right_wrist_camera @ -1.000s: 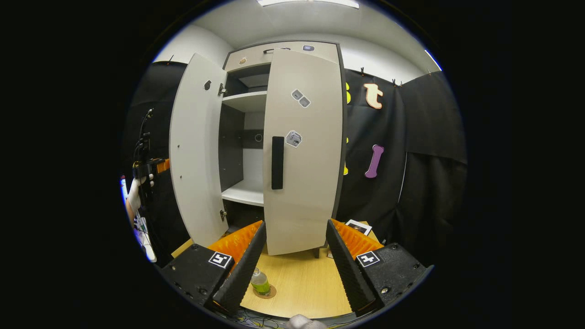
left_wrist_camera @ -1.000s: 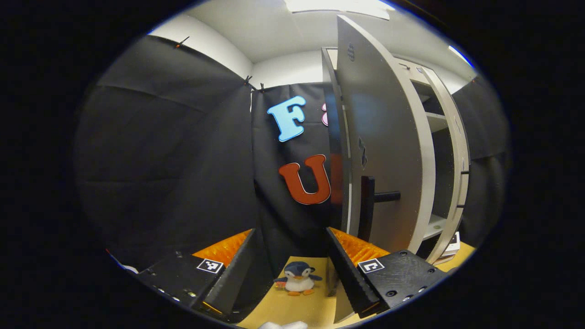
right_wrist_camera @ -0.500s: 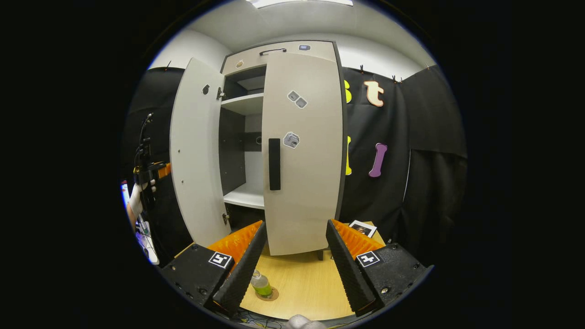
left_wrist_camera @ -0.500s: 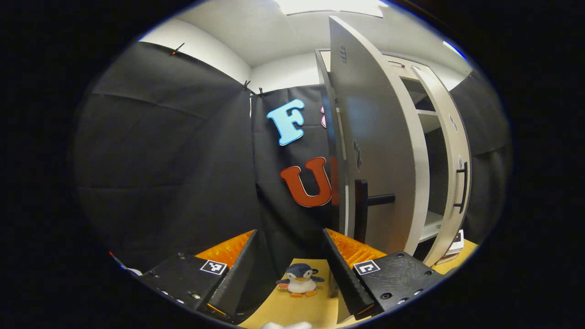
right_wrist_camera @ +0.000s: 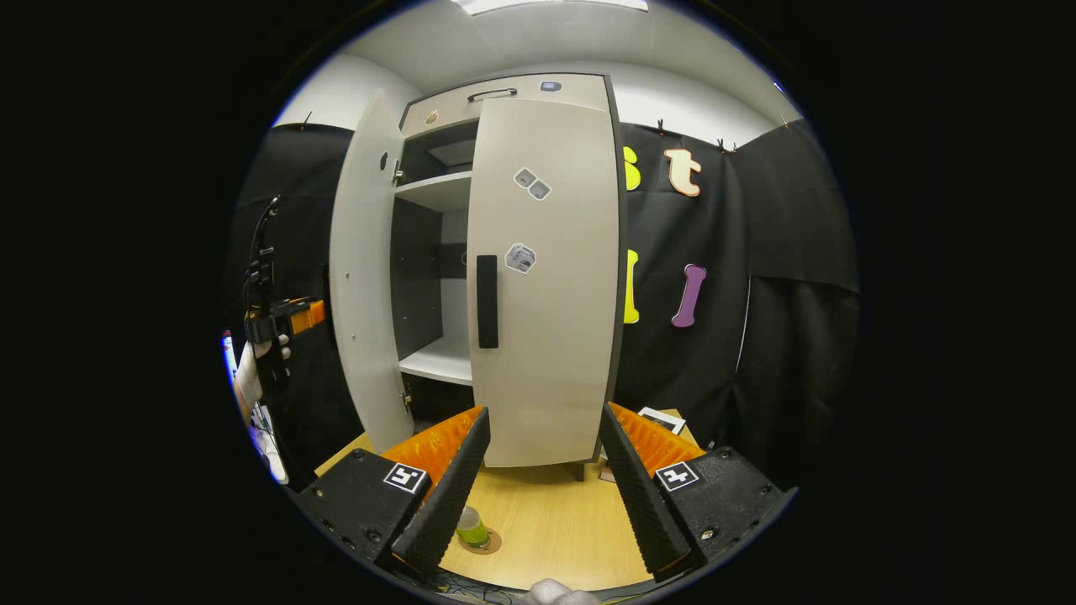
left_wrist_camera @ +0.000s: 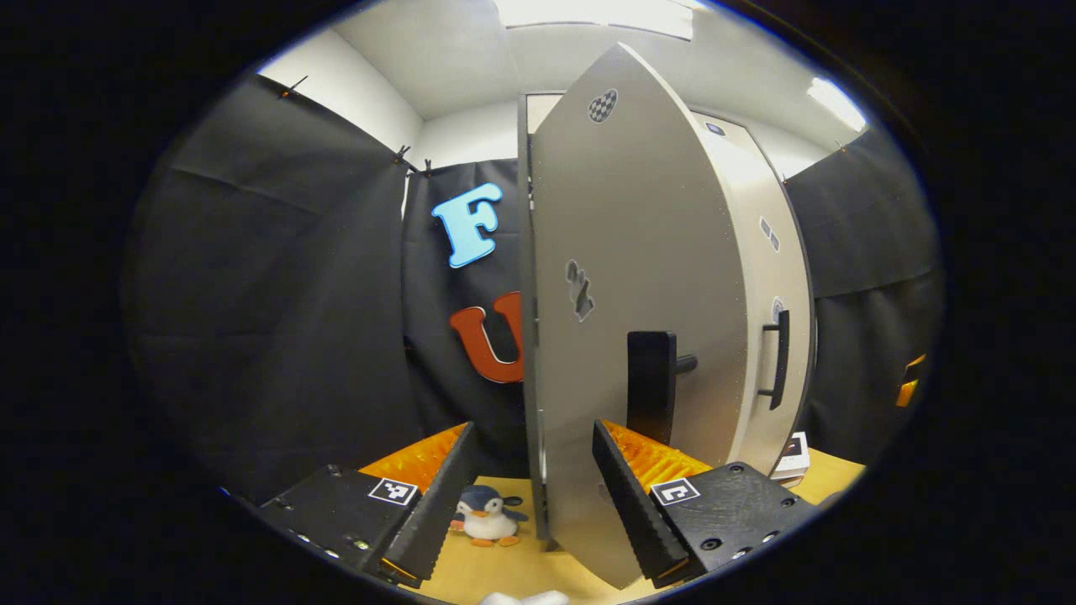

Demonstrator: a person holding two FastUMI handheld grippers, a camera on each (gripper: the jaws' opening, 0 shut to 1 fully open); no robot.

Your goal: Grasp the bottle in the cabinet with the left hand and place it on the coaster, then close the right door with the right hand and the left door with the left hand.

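The grey cabinet's right door (right_wrist_camera: 546, 277) lies flat against the cabinet front, its black handle (right_wrist_camera: 487, 301) facing me. The left door (right_wrist_camera: 361, 286) stands partly ajar, with shelves showing in the gap. In the left gripper view the left door (left_wrist_camera: 639, 277) is close ahead, its lower edge running between the fingers of my open left gripper (left_wrist_camera: 530, 496), whose right finger (left_wrist_camera: 630, 496) is against the door's outer face below the handle (left_wrist_camera: 651, 382). A gloved hand holds the left gripper (right_wrist_camera: 298, 318) beside that door. The green-filled bottle (right_wrist_camera: 471, 528) stands on the round coaster (right_wrist_camera: 486, 544). My right gripper (right_wrist_camera: 538, 479) is open and holds nothing.
A penguin plush (left_wrist_camera: 487, 514) sits on the wooden table (right_wrist_camera: 546, 521) left of the cabinet. A white card (right_wrist_camera: 660, 418) lies by the cabinet's right foot. Black cloth walls surround the booth.
The left door has swung toward the cabinet, with the left gripper following behind it. The right gripper has drifted slightly; the right door stays against the cabinet.
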